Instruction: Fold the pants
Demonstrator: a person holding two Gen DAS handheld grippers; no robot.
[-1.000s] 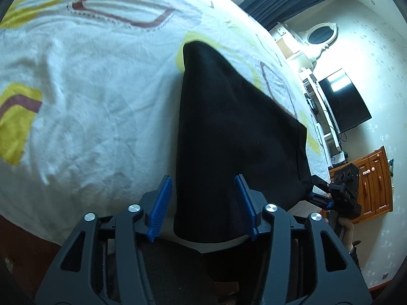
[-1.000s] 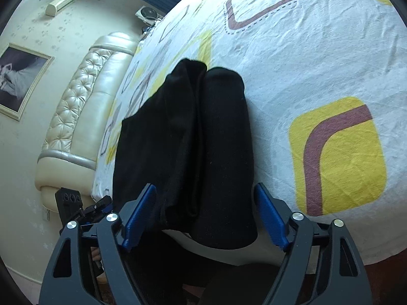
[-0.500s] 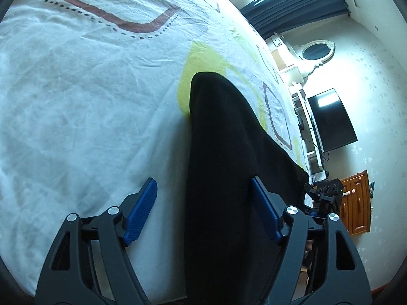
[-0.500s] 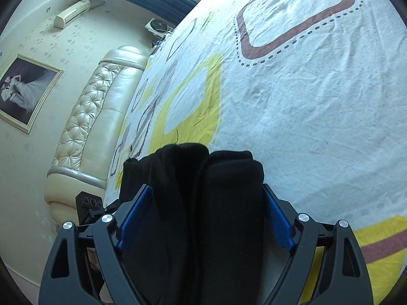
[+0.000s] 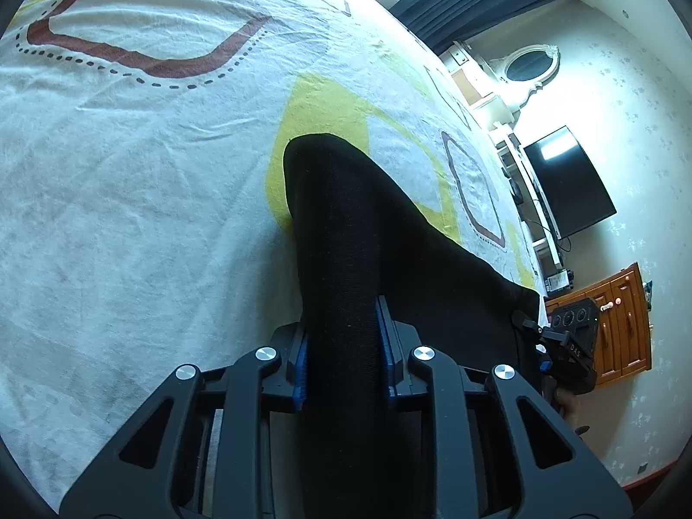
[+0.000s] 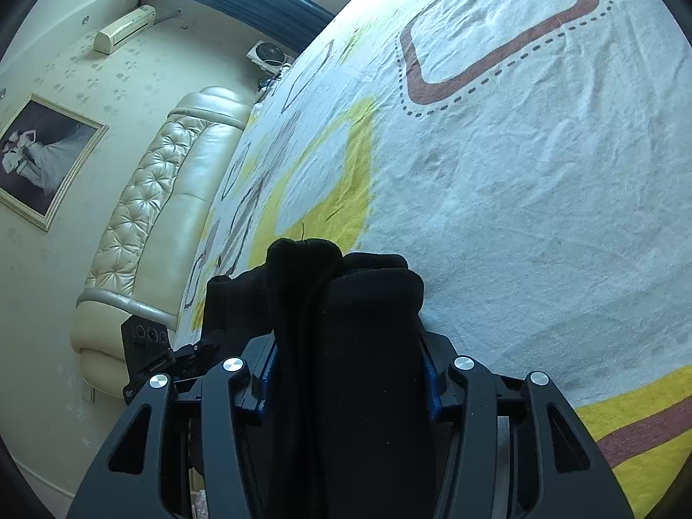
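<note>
The black pants [image 5: 346, 225] lie folded lengthwise on the white patterned bed sheet [image 5: 129, 216]. One end runs up between the blue pads of my left gripper [image 5: 344, 346], whose jaws are closing and press the cloth from both sides. In the right wrist view the other end is a thick doubled bundle of pants [image 6: 346, 294]. It fills the space between the pads of my right gripper [image 6: 350, 367], whose jaws are closing too and touch both sides of it. The cloth hides most of both pairs of pads.
The sheet [image 6: 519, 216] spreads wide beyond the pants. A padded cream headboard [image 6: 147, 216] and a framed picture [image 6: 39, 155] stand off the bed on one side. A dark TV [image 5: 562, 186] and a wooden cabinet [image 5: 623, 324] stand on the other side.
Both grippers have slid forward over the pants' ends and their jaws have come in from wide apart onto the cloth. The cloth is bunched up between the pads.
</note>
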